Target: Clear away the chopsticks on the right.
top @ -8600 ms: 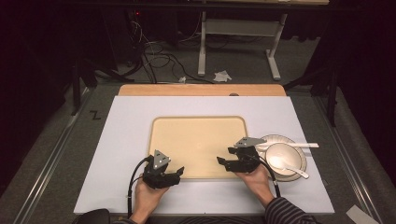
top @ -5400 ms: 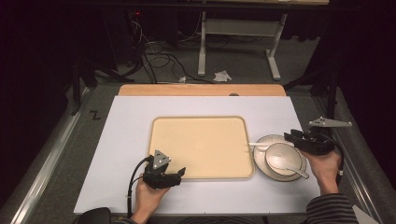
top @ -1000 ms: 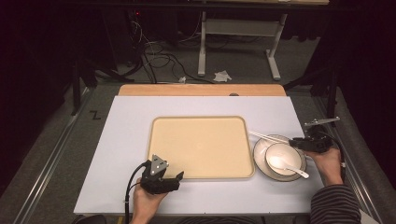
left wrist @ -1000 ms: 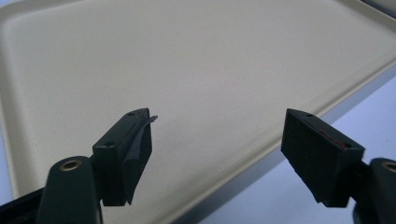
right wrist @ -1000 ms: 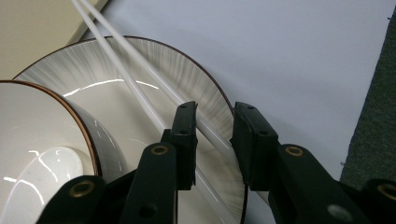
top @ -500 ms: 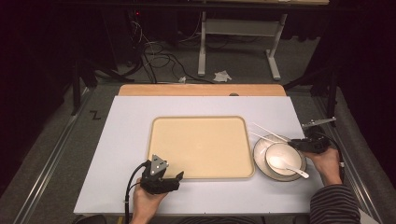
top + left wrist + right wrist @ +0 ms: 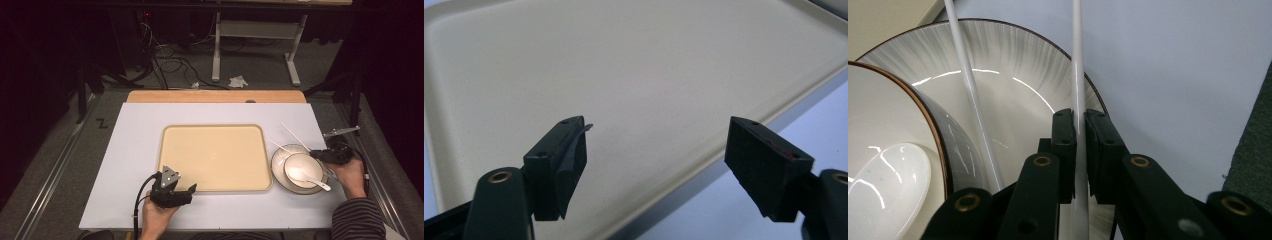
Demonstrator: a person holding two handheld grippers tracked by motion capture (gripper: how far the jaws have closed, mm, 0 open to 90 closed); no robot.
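Note:
A grey-striped plate (image 7: 280, 159) carries a white bowl (image 7: 303, 163) with a white spoon (image 7: 306, 177) in it, right of the beige tray (image 7: 212, 157). My right gripper (image 7: 315, 152) is at the plate's right rim, shut on one white chopstick (image 7: 295, 136) whose far end points toward the back left. In the right gripper view the jaws pinch this chopstick (image 7: 1078, 65); a second chopstick (image 7: 967, 85) lies across the plate (image 7: 1018, 65) beside the bowl (image 7: 893, 115). My left gripper (image 7: 190, 191) rests open at the tray's front left edge, over the bare tray (image 7: 624, 65).
The white mat (image 7: 135, 150) covers the table, with a wooden strip (image 7: 215, 96) along its far edge. Beyond the table, cables and a desk frame (image 7: 255, 45) stand on the dark floor. The table's right edge lies close beside my right hand.
My right gripper has closed on one chopstick and swung its far end up and toward the back, away from the other chopstick. The left gripper has stayed put.

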